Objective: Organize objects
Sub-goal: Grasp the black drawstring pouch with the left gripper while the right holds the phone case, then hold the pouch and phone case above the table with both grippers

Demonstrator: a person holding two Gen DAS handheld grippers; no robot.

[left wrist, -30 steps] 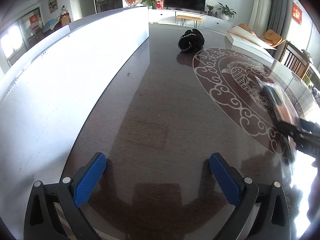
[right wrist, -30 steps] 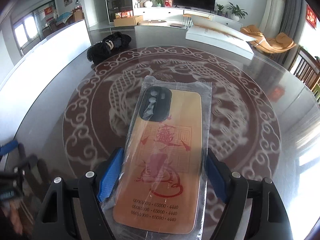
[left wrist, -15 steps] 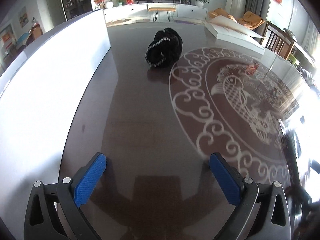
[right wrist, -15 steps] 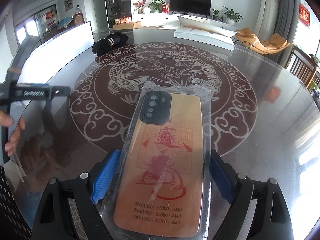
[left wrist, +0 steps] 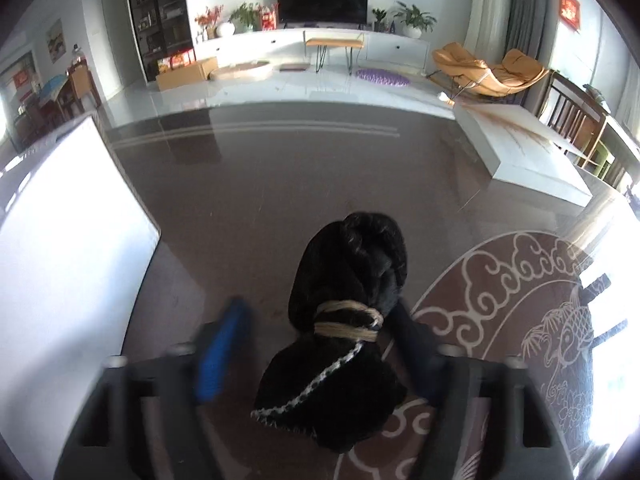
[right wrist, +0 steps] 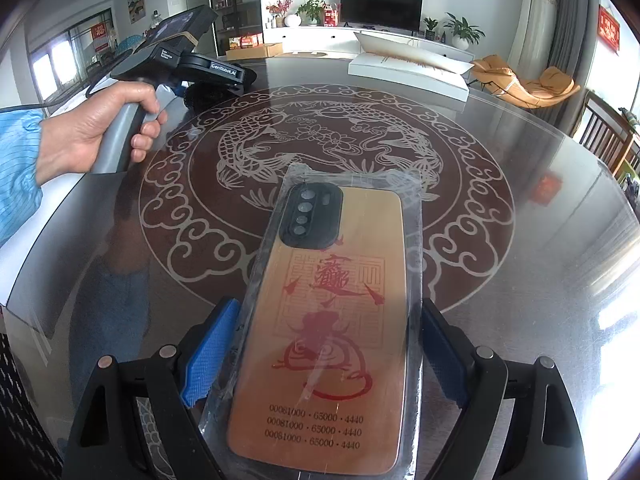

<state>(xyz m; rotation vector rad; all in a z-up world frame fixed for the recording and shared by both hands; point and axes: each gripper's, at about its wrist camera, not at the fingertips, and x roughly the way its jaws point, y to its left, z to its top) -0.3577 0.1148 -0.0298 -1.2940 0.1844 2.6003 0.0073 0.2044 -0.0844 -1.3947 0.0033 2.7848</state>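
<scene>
L gripper [left wrist: 320, 356]: jaws closing around a black knitted bundle [left wrist: 348, 312] tied with pale cord, white-speckled trim along its edge; pads blurred, contact w/ fabric unclear. Bundle lies on dark glass table [left wrist: 280, 200], at rim of the carved fish medallion [left wrist: 520, 300]. R gripper [right wrist: 324, 360]: pads clamped on a plastic-wrapped gold phone case [right wrist: 332, 320], black camera block w/ 4 lenses, red print, 3 rows of digits.

black gripper frames, blue textured pads [right wrist: 210, 354], silver screws, grey handle [right wrist: 116, 140], white lettering; light-blue striped sleeve [right wrist: 16, 168].
</scene>
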